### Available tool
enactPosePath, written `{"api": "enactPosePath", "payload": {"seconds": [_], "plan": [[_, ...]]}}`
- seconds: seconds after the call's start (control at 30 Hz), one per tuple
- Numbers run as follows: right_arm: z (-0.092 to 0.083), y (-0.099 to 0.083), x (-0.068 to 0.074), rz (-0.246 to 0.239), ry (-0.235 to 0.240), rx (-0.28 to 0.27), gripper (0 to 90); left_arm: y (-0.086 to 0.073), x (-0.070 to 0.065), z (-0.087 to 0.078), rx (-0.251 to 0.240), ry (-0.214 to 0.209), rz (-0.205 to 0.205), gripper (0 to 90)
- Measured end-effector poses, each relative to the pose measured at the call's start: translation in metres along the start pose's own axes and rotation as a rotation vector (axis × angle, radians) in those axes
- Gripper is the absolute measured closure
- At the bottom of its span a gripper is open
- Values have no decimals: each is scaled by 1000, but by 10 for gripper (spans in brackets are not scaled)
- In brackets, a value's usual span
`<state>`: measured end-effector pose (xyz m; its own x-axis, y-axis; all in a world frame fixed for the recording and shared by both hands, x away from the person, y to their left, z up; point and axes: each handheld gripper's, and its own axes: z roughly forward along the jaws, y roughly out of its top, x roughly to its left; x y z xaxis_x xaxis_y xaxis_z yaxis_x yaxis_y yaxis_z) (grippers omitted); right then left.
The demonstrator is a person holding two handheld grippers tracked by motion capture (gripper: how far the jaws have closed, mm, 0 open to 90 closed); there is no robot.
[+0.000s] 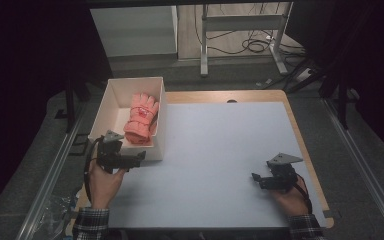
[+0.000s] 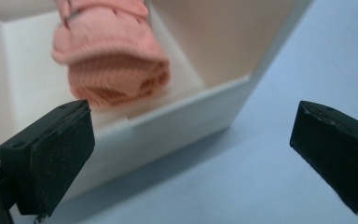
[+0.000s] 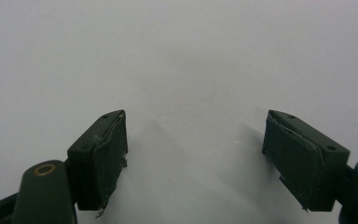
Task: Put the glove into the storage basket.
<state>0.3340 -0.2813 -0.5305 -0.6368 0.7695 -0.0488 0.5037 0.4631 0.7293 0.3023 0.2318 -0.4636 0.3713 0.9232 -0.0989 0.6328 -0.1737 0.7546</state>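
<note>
Fingers of left gripper (image 2: 191,154) spread wide, nothing between; fingers of right gripper (image 3: 193,158) likewise spread, empty, over bare white table (image 1: 220,150). Pink glove (image 1: 141,118) lay in white box (image 1: 161,107) at far left of table, ribbed knit cuff toward near end, fingers pointing far. Left gripper sat at box's near right corner, not touching glove. Right gripper well apart, near right.

Place: a lab or recording studio
Table (image 1: 230,150): standing under a fixed camera
Beyond the table: cables (image 1: 252,45) lying around a metal frame (image 1: 240,22)
Sides: dark curtains (image 1: 25,60) hanging
</note>
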Motion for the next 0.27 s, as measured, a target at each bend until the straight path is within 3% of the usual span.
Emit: {"api": "enactPosePath", "payload": {"seconds": [0.27], "plan": [[0, 0, 0, -1, 0, 0, 223, -25, -10, 10, 17, -12, 6, 2]]}}
